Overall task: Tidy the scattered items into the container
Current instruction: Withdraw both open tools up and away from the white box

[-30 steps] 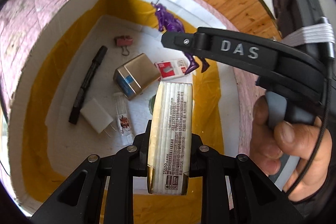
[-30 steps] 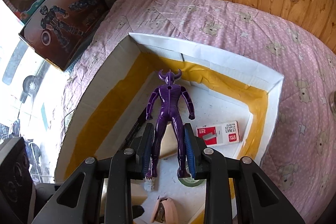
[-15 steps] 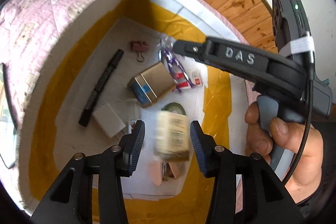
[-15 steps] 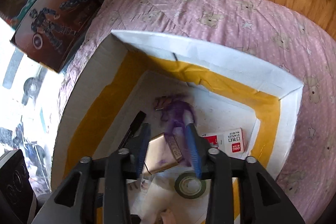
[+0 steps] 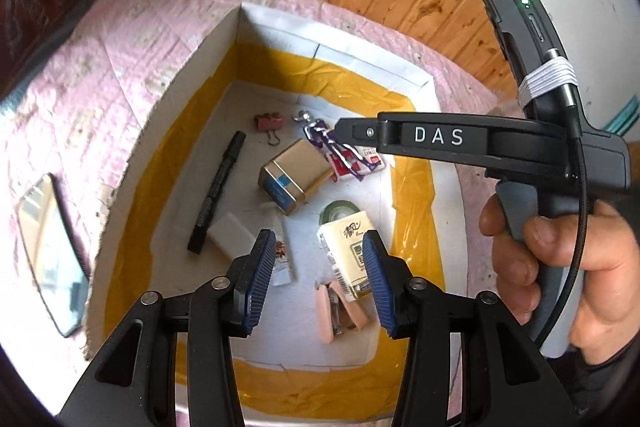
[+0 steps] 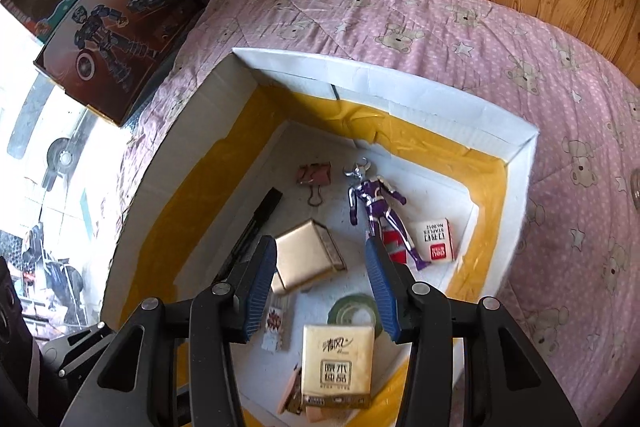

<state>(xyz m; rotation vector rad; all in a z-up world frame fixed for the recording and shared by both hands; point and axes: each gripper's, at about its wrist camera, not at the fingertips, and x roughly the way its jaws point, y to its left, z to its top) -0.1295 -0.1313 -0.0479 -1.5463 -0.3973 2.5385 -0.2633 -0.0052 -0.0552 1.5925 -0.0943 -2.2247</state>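
Right wrist view: right gripper (image 6: 320, 279), jaws opening and empty, is held above box (image 6: 400, 95); purple figure (image 6: 380, 211) could be snagged if lowered.

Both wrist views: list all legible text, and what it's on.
"DAS": right gripper body, left wrist view.
"STAPLES", "No.0012": staple box, seen upside down; its red logo is too small.
"原木纯品": tissue pack; the script above it is not readable.
Black marker print: too small.
Toy boxes lettering: blurred.
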